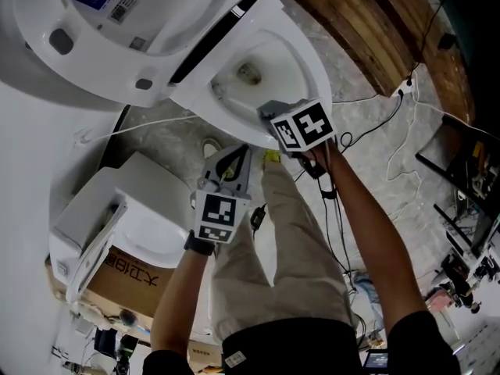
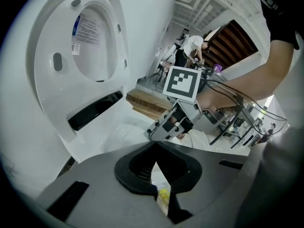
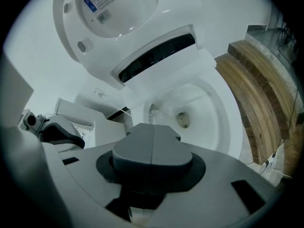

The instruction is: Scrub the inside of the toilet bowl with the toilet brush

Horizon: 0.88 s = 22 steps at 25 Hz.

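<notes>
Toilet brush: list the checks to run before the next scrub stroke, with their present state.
1. The lid is raised off the toilet bowl: ok.
2. The toilet brush head is inside the bowl, beside the drain: ok.
3. The right gripper is over the bowl with its jaws together: ok. Whether the brush handle is clamped between them: cannot tell.
4. The left gripper is open, empty and held away from the bowl: ok.
</notes>
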Available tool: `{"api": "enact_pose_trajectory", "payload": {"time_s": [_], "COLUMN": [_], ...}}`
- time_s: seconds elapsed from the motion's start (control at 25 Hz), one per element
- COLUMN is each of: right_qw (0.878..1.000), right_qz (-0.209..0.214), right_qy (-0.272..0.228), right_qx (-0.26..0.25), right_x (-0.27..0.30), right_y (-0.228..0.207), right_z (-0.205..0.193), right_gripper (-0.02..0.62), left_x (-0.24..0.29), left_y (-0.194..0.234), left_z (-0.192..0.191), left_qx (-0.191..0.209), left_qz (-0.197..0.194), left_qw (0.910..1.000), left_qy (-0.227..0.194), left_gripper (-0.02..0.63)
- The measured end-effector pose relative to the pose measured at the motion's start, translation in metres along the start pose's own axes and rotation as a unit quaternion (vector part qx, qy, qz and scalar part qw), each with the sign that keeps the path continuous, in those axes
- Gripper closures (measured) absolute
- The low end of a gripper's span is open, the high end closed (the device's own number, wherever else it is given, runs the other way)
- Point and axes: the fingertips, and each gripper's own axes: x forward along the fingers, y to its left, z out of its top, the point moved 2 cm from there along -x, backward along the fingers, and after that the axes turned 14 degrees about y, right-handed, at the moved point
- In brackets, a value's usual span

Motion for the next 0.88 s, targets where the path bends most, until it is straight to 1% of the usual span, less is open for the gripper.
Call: {"api": "enact_pose_trajectory", "payload": {"time_s": [0.28,0.48,0.6,0.76,0.88], "right_qw": [1.0,0.999,0.997,0.996,0.997], "right_qz": [0.006,-0.039,-0.057,-0.068,-0.055], "right_qy": [-0.008,-0.003,-0.003,-0.006,-0.004], "right_qx": [0.014,-0.037,-0.051,-0.054,-0.053], "right_x": [0.001,0.0,0.001,0.001,0.005], "right_y": [-0.003,0.006,0.009,0.01,0.017], "right_z": [0.009,0.02,0.026,0.027,0.026], "right_gripper": [0.433,0.433,0.433,0.434,0.436], "left_x": [-0.002,0.0,0.001,0.001,0.002], "left_y": [0.001,0.003,0.005,0.007,0.01], "left_z": [-0.002,-0.002,-0.005,-0.007,-0.01], "left_qx": [-0.011,-0.014,-0.018,-0.018,-0.021], "left_qz": [0.001,-0.001,-0.002,-0.002,-0.001], "left_qw": [0.9999,0.9999,0.9998,0.9998,0.9998], "left_qy": [0.0,-0.002,-0.001,0.002,0.004], "left_gripper": [0.589,0.589,0.589,0.589,0.589]}}
